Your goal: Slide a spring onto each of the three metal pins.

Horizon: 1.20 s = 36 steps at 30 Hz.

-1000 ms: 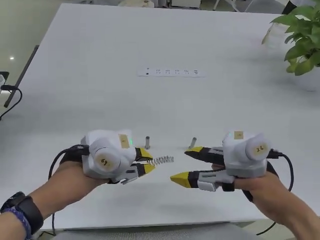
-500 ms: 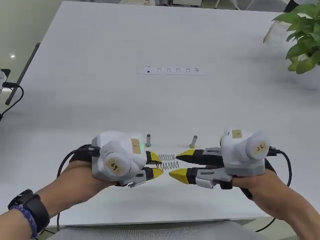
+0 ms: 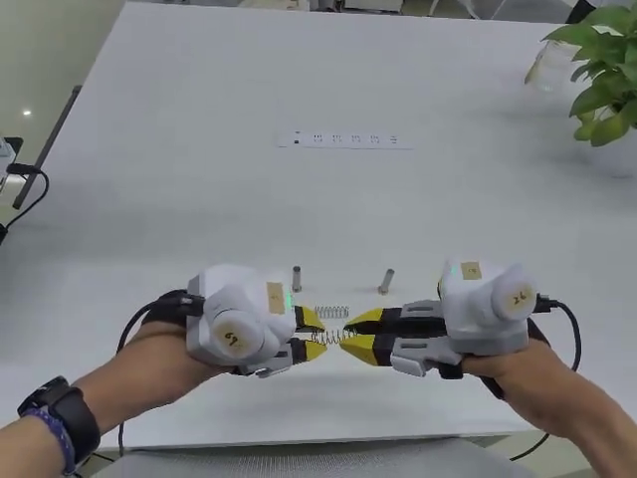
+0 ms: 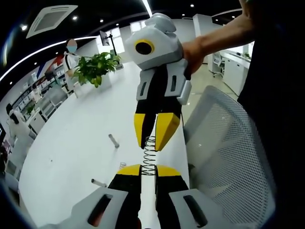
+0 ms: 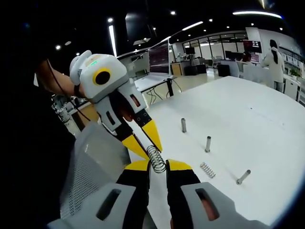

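Contact between the two tools is the change to note. A second ago the right gripper (image 3: 356, 333) stood well apart from the left gripper (image 3: 313, 333) with its claw spread wide; now the two meet tip to tip above the near edge of the table (image 3: 299, 199).

The spring (image 4: 149, 153) spans the short gap between them. The left claw is pressed together on one end. The right claw has narrowed onto the other end and appears to pinch it, coils seated between the yellow tips.

Status of the task, as judged from this position:
- The spring is in the air, held from both ends, not on a pin.
- A second spring (image 3: 331, 312) lies loose on the table just beyond the tips.
- Two pins stand bare behind it, the first pin (image 3: 297, 279) and the second pin (image 3: 386, 282); a third pin (image 5: 242, 177) lies on its side.

Likely meaning: a handover or a regrip is under way, with all three pins yet to be fitted.
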Tool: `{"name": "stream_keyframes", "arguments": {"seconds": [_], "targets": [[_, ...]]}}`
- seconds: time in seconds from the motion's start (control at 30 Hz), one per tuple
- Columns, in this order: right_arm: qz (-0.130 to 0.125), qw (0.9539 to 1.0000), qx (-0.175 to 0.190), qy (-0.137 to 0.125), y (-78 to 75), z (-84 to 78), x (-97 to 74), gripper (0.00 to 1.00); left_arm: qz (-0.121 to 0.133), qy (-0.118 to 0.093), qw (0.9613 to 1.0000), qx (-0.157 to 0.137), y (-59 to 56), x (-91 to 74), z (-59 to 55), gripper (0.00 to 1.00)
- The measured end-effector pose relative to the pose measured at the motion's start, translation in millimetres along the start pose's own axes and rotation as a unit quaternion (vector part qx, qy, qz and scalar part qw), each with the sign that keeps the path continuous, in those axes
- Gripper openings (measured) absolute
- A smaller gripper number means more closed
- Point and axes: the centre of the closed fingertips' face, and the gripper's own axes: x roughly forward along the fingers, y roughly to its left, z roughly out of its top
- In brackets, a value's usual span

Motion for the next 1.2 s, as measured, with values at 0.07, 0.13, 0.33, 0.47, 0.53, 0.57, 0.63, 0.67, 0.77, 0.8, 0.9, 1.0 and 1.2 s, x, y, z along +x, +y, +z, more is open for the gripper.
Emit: {"name": "stream_keyframes", "arguments": {"seconds": [0.07, 0.13, 0.33, 0.47, 0.53, 0.57, 0.63, 0.67, 0.77, 0.8, 0.9, 1.0, 1.2], "targets": [[0.001, 1.0, -0.002, 0.001, 0.8, 0.3, -0.4, 0.1, -0.001, 0.001, 1.0, 0.004, -0.3, 0.6, 0.2, 0.02], [0.002, 1.0, -0.006, 0.006, 1.4, 0.1, -0.7, 0.1, -0.002, 0.002, 1.0, 0.005, -0.7, 1.6, 0.4, 0.02], [0.005, 0.9993, -0.023, 0.028, 2.8, 0.3, -1.5, 0.09, -0.002, 0.005, 0.9999, 0.014, -2.3, 7.2, 0.7, 0.02], [0.009, 0.9983, -0.032, 0.049, 3.7, -2.1, -1.5, 0.09, -0.002, 0.001, 1.0, 0.001, -5.4, 13.5, -0.9, 0.02], [0.011, 0.9977, -0.036, 0.057, 4.6, -2.9, -1.9, 0.09, -0.001, -0.001, 1.0, -0.002, -7.4, 16.0, -1.0, 0.02], [0.013, 0.9972, -0.039, 0.062, 5.1, -3.1, -2.1, 0.09, 0.0, -0.002, 1.0, -0.005, -8.6, 17.5, -0.6, 0.02], [0.015, 0.9967, -0.042, 0.068, 5.4, -3.0, -2.4, 0.08, 0.001, -0.006, 0.9999, -0.012, -9.1, 18.8, 0.0, 0.02], [0.017, 0.9961, -0.047, 0.073, 5.4, -2.2, -2.9, 0.08, 0.002, -0.009, 0.9998, -0.016, -9.3, 19.5, 0.6, 0.02], [0.022, 0.9946, -0.054, 0.086, 5.9, -0.6, -3.7, 0.09, 0.001, -0.017, 0.9995, -0.028, -10.3, 21.7, 2.8, 0.02], [0.025, 0.9941, -0.055, 0.09, 6.4, -0.3, -4.0, 0.09, -0.001, -0.02, 0.9993, -0.031, -11.0, 22.3, 3.6, 0.02], [0.029, 0.9928, -0.065, 0.096, 6.0, 4.2, -3.7, 0.09, 0.0, -0.03, 0.9986, -0.042, -9.8, 24.1, 6.5, 0.02], [0.032, 0.9922, -0.07, 0.098, 5.9, 8.1, -2.6, 0.08, 0.0, -0.038, 0.9979, -0.053, -7.7, 25.9, 9.8, 0.02], [0.034, 0.9908, -0.08, 0.104, 4.3, 10.3, -2.4, 0.08, 0.002, -0.043, 0.9974, -0.058, -4.1, 25.8, 10.9, 0.02]]}}
